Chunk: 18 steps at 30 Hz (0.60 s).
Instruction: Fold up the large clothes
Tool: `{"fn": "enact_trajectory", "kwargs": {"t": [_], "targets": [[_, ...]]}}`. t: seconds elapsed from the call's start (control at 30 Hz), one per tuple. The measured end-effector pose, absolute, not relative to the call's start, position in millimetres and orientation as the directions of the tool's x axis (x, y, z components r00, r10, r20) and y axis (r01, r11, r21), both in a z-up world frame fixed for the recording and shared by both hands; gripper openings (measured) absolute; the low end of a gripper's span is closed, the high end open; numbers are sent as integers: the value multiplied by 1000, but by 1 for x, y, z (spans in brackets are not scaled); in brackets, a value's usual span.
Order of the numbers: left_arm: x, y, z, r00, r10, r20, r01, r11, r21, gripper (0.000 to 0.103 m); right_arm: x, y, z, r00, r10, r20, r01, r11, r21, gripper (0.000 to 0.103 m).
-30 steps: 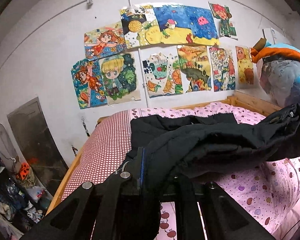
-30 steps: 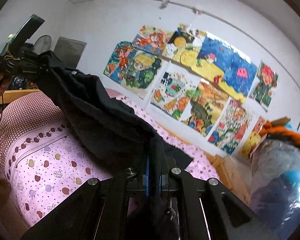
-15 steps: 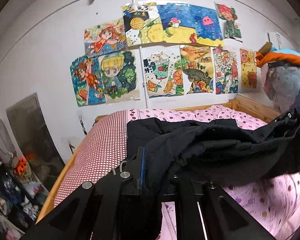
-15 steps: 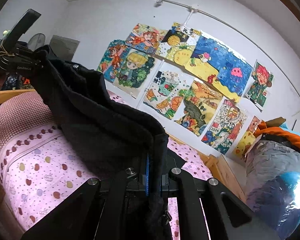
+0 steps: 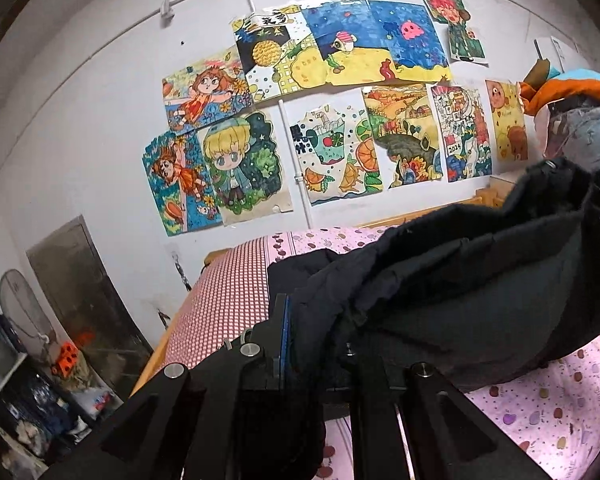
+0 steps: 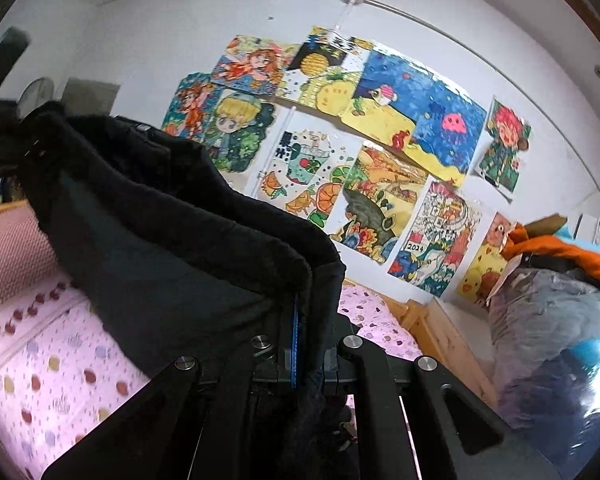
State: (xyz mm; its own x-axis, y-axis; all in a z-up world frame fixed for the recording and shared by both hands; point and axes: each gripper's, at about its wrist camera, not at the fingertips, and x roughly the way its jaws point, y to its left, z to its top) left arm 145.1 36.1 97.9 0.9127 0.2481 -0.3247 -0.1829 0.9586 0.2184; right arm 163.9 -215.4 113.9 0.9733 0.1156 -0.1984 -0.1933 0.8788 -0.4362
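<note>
A large black padded jacket [image 5: 460,280] hangs stretched between my two grippers above the bed. My left gripper [image 5: 300,344] is shut on one edge of it, with the cloth bunched over the fingers. My right gripper [image 6: 300,344] is shut on the other edge of the jacket [image 6: 172,248], which runs off to the left in the right wrist view. Part of the jacket still lies on the pink dotted bedsheet [image 5: 548,408]. The fingertips are hidden by cloth in both views.
The bed has a wooden frame [image 6: 440,328] and a red checked cover [image 5: 228,296] at its left end. Children's drawings [image 5: 340,120] cover the white wall. A bagged bundle with orange cloth [image 6: 556,320] stands at the right. A fan and clutter [image 5: 24,344] stand at the left.
Both grippers have lifted the jacket higher off the bed, and the views have tilted upward toward the wall. The cloth between them now hangs more taut.
</note>
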Motion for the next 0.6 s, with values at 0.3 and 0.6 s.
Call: {"fn": "enact_trajectory", "kwargs": {"t": [0.3,0.6], "targets": [[199,30,110,910,297,-289,-219,937,273,9,216,-214,115,976,115,-186,-173,926,-336,6],[278,29,105,904,348,-248,-265,912,312,9,287,-200,106,979,89,-183,-144,938,-314,6]]}}
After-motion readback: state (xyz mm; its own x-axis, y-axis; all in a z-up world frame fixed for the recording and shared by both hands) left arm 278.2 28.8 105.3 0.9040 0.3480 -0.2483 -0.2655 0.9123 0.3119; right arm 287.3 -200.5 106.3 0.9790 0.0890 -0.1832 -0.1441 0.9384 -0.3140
